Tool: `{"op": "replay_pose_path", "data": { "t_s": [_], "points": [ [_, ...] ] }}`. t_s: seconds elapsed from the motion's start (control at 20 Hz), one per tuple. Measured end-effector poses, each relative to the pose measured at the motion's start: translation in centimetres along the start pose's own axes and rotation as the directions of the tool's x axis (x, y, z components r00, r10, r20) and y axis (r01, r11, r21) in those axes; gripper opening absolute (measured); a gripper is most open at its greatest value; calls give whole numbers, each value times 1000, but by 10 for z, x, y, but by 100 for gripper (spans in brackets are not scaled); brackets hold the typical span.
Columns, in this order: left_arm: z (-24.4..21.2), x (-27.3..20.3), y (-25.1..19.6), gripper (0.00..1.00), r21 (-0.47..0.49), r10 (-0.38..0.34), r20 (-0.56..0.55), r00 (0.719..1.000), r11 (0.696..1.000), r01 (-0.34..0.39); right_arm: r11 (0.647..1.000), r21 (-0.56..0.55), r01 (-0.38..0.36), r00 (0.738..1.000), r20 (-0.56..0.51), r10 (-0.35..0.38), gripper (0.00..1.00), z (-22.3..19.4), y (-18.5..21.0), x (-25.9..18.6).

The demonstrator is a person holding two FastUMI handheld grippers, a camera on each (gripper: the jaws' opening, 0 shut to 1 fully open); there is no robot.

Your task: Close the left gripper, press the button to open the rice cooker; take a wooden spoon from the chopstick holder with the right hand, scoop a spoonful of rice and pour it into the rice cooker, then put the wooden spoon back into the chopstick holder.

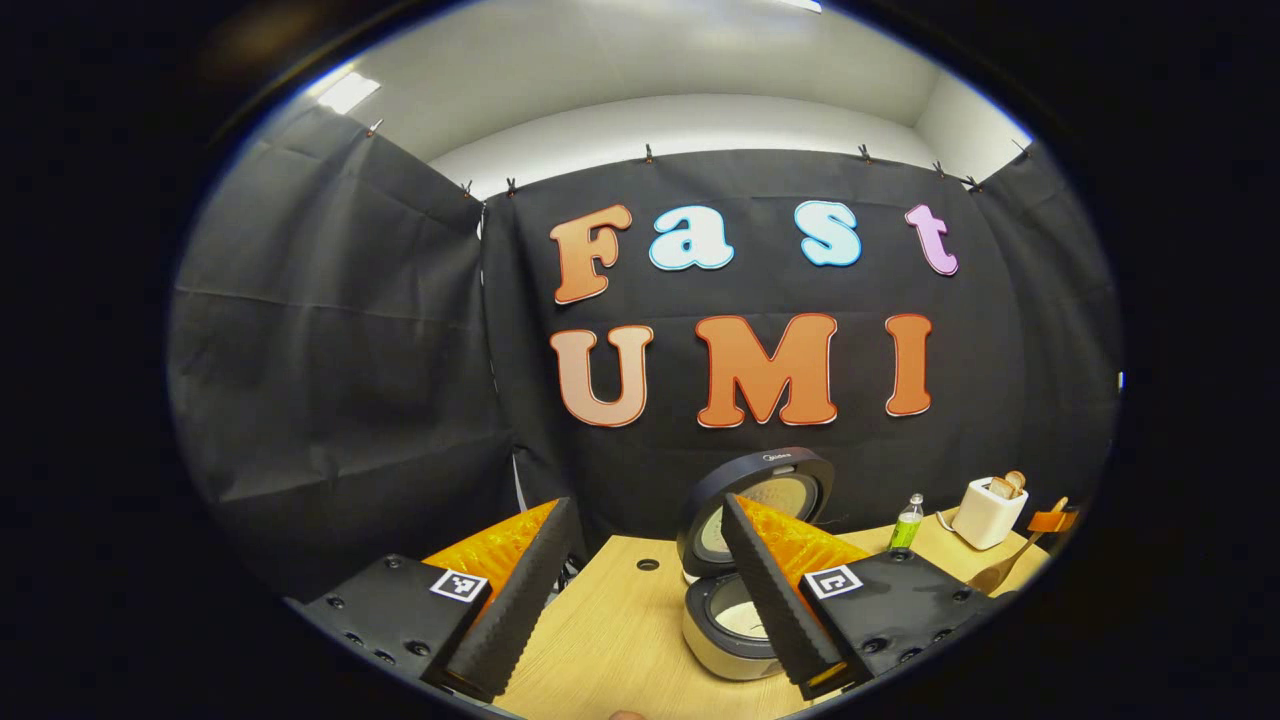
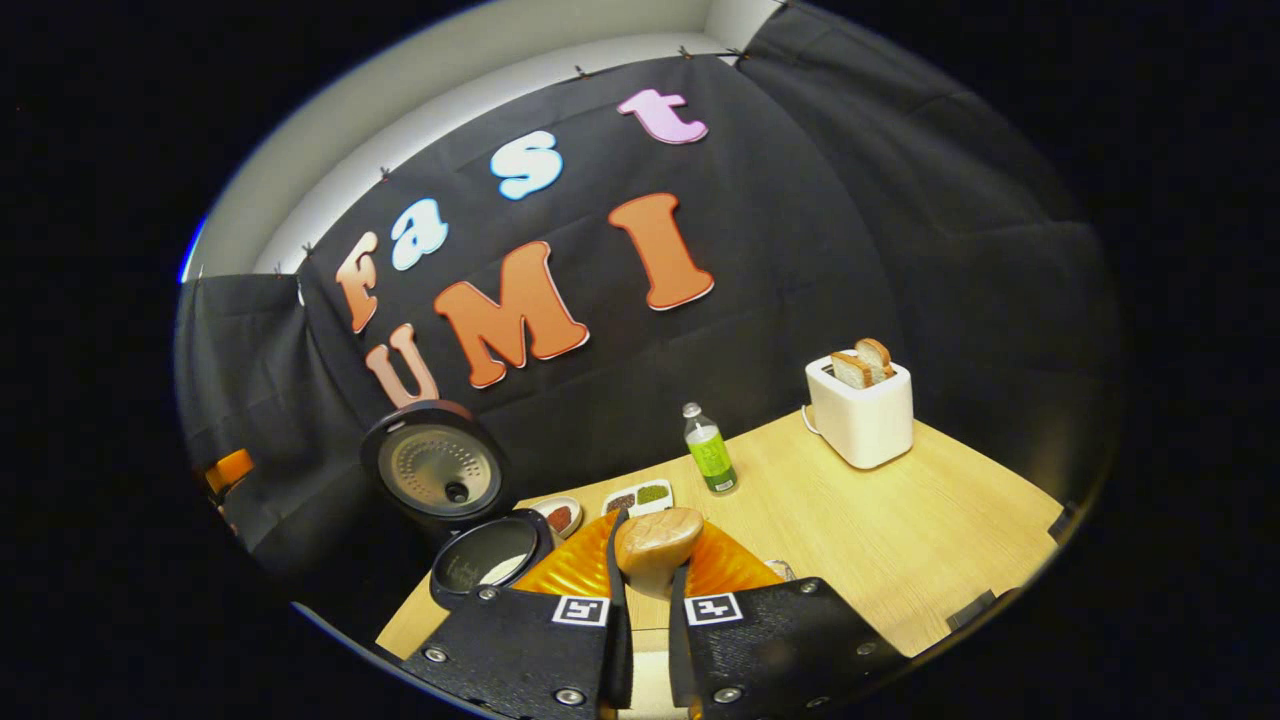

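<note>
The rice cooker (image 1: 722, 640) stands open on the wooden table (image 1: 610, 620), its round lid (image 1: 770, 490) raised upright. My left gripper (image 1: 647, 505) is open and holds nothing; its right finger crosses in front of the cooker. Far right in the left gripper view, the other gripper (image 1: 1052, 520) holds the wooden spoon (image 1: 1000, 570) over the table. In the right gripper view my right gripper (image 2: 650, 570) is shut on the wooden spoon (image 2: 657, 542), its bowl pointing ahead. The open cooker pot (image 2: 490, 558) and lid (image 2: 435, 470) lie to the left of it. Whether the spoon carries rice is hidden.
A green bottle (image 2: 710, 452) stands mid-table and a white toaster (image 2: 862, 405) with bread slices sits at the back right. Two small dishes (image 2: 640, 497) of grains lie beside the cooker. The table's front edge runs close under both grippers.
</note>
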State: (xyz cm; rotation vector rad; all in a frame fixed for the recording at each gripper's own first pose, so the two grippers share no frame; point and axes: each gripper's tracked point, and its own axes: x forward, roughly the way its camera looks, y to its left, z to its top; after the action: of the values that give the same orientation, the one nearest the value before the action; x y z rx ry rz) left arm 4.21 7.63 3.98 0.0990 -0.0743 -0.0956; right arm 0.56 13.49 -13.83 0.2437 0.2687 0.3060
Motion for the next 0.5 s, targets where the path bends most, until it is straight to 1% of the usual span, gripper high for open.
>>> {"op": "replay_pose_path", "data": {
  "t_s": [0.05, 0.15, 0.25, 0.4, 0.5],
  "points": [
    [0, 1, 4, 95, -9, -7, -3, 1000, 1000, 7, 1000, -28, -8, 1000, -1, 8, 13, -5, 11, -3],
    [0, 2, 15, 96, -17, -14, -5, 1000, 1000, 14, 998, -69, -10, 1000, -18, 9, 13, -20, 28, -8],
    [-2, 2, 26, 97, -8, -15, -2, 1000, 1000, 15, 994, -107, 9, 999, -43, -14, 14, -41, 38, -9],
    [-3, 2, 39, 99, 10, -14, -7, 1000, 1000, 14, 983, -160, 84, 994, -53, -94, 13, -69, 37, -2],
    [-8, 2, 50, 100, 16, -7, -18, 1000, 1000, 7, 975, -171, 144, 986, -64, -157, 13, -92, 31, 5]
  ]
}}
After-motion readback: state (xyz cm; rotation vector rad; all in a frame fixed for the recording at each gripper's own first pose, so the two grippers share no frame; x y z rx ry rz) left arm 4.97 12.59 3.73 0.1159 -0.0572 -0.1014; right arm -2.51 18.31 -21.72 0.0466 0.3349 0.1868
